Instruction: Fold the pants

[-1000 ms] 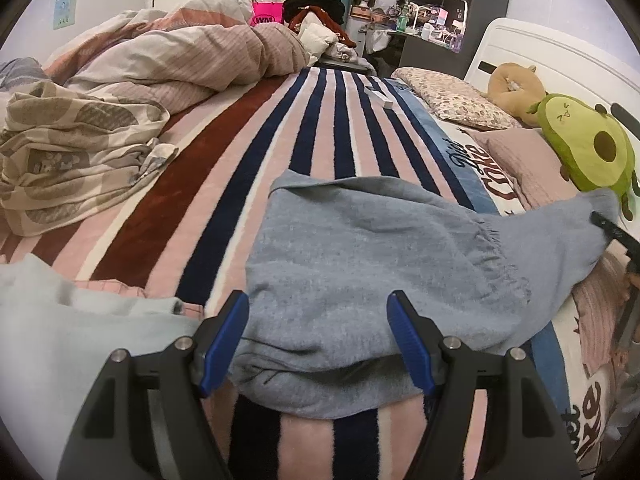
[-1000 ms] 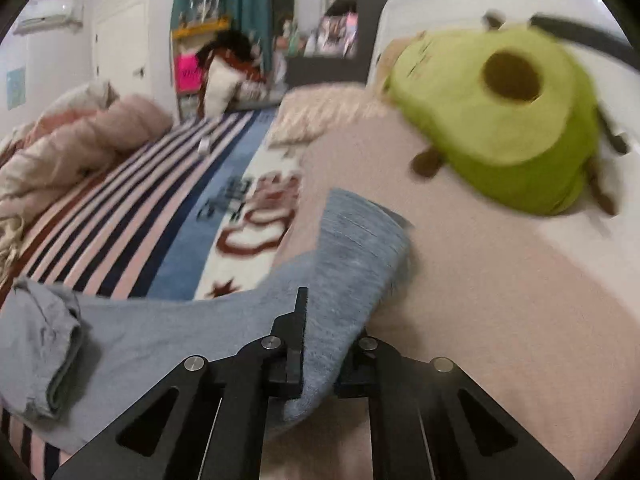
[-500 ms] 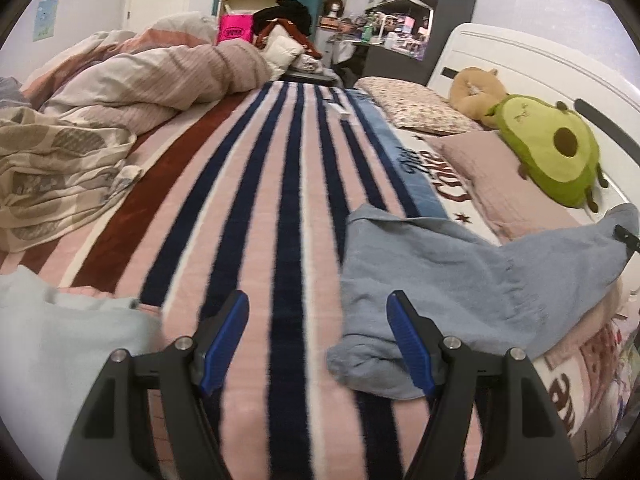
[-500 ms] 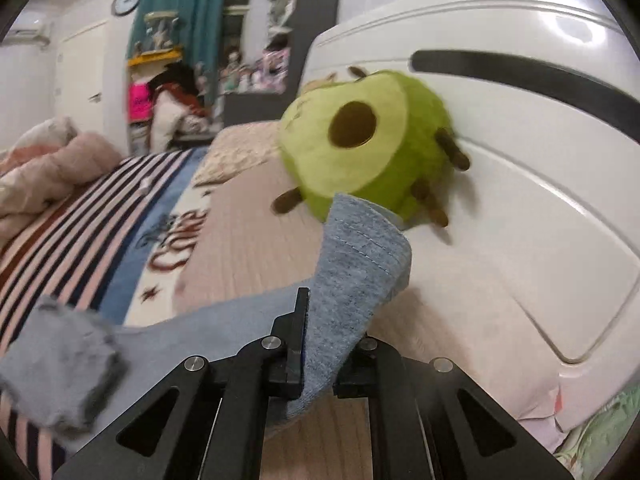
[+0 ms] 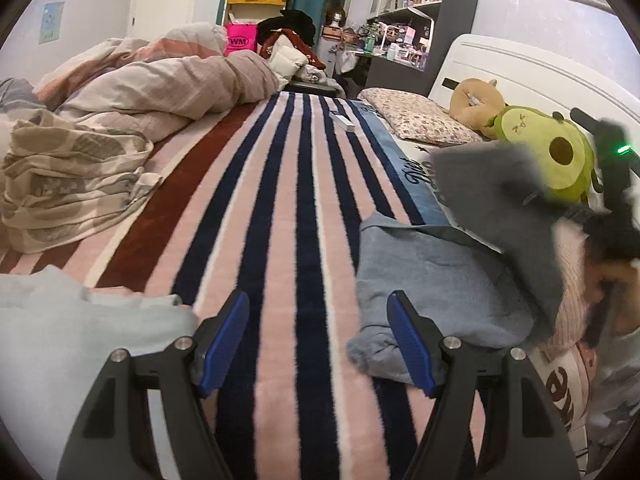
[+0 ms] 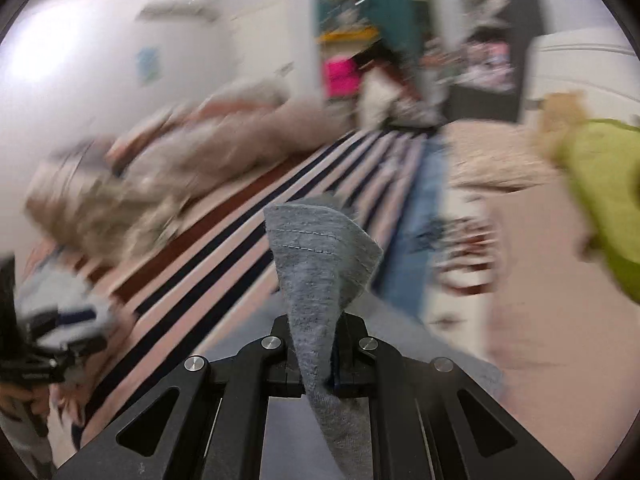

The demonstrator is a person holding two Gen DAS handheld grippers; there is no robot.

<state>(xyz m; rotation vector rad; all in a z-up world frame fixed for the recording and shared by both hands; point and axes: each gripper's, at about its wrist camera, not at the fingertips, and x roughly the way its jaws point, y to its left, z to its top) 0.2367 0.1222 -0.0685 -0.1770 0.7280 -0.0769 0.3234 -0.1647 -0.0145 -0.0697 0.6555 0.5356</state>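
Grey pants (image 5: 432,280) lie on the right side of the striped bed (image 5: 280,220), near the avocado plush (image 5: 556,160). One part rests bunched on the blanket just beside the left hand-held gripper (image 5: 316,340); a leg end is lifted off the bed. The left hand-held gripper is open and empty, its right pad close to the heap but no cloth between the pads. The right hand-held gripper (image 6: 316,364) is clamped shut on the hemmed cuff (image 6: 316,240), which flops over above the jaws; the right wrist view is motion-blurred.

Handling judgement: soft fleecy knit, light, limp, no stiffness. It drapes and sags from any single hold, so one pinch will not keep an edge straight. Not fragile, not slippery; the fuzzy blanket probably drags on it. Best holds look like the stitched hems and waistband, where the cloth is doubled. The left hand-held gripper would sensibly take the bunched end or the other cuff, so both ends are held for a fold.
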